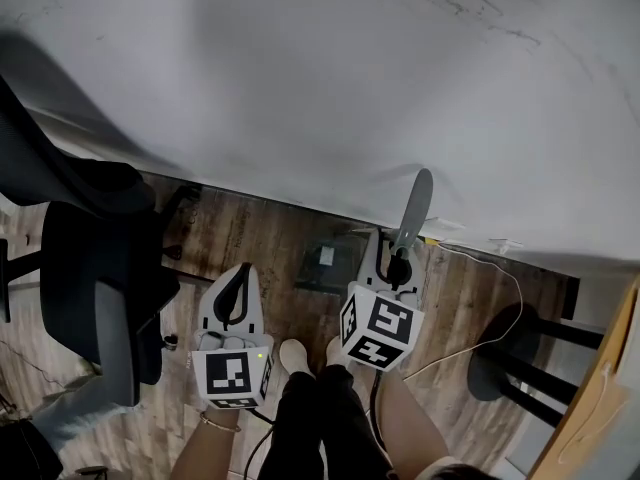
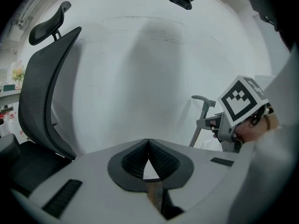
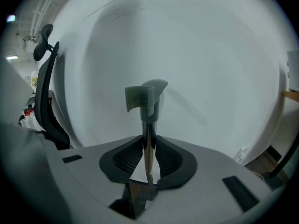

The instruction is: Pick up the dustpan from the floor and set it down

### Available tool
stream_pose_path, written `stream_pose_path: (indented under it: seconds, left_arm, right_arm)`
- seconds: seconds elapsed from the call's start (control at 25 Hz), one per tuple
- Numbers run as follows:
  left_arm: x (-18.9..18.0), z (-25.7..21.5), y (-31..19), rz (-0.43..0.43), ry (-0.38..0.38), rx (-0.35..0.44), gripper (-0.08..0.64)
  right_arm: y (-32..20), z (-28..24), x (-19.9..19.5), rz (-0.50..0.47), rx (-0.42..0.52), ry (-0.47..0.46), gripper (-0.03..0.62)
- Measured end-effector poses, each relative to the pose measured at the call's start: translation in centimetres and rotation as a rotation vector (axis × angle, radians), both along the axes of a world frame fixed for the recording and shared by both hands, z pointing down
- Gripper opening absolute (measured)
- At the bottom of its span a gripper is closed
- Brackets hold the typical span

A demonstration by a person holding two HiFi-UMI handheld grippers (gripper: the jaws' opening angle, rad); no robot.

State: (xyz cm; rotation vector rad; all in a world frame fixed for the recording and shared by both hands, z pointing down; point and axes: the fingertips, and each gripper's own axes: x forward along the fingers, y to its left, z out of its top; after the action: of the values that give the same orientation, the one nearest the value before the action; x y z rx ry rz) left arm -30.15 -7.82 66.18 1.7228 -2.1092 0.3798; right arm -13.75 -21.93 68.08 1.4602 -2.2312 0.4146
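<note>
The dustpan is a dark tray (image 1: 328, 258) low over the wooden floor, with a grey upright handle (image 1: 414, 208) whose top grip (image 3: 146, 99) rises straight ahead in the right gripper view. My right gripper (image 1: 398, 264) (image 3: 148, 143) is shut on the handle's thin pole, both pads pressed against it. The left gripper view shows that gripper and the handle (image 2: 200, 120) off to the right. My left gripper (image 1: 241, 273) (image 2: 148, 143) hangs to the left of the tray, shut, its tips meeting with nothing between them.
A white wall (image 1: 330, 78) fills the space ahead. A black office chair (image 1: 95, 268) (image 2: 44, 92) stands close on the left. On the right are a round black stand base (image 1: 505, 363), a white cable (image 1: 470, 340) and a wooden board (image 1: 600, 398). The person's shoes (image 1: 294, 354) are below the grippers.
</note>
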Motion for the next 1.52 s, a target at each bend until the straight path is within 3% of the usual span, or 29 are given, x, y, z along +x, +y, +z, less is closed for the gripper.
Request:
stream_pose_path:
  seconds: [0.48, 0.88, 1.16, 1.52]
  left_arm:
    - [1.3, -0.5, 1.1, -0.010, -0.012, 0.000, 0.017]
    - [3.6, -2.3, 1.5, -0.023, -0.009, 0.023, 0.017]
    - [6.4, -8.9, 1.9, 0.002, -0.022, 0.052, 0.017]
    - [8.8, -19.8, 1.2, -0.011, -0.011, 0.136, 0.017]
  right_arm:
    - [0.8, -0.3, 0.6, -0.042, -0.004, -0.029, 0.103]
    - [3.2, -1.7, 4.1, -0.063, -0.008, 0.007, 0.106]
    - [5.5, -6.7, 8.0, -0.094, 0.002, 0.057, 0.104]
    - [4.8, -17.1, 12.2, -0.085, 0.044, 0.041, 0.072]
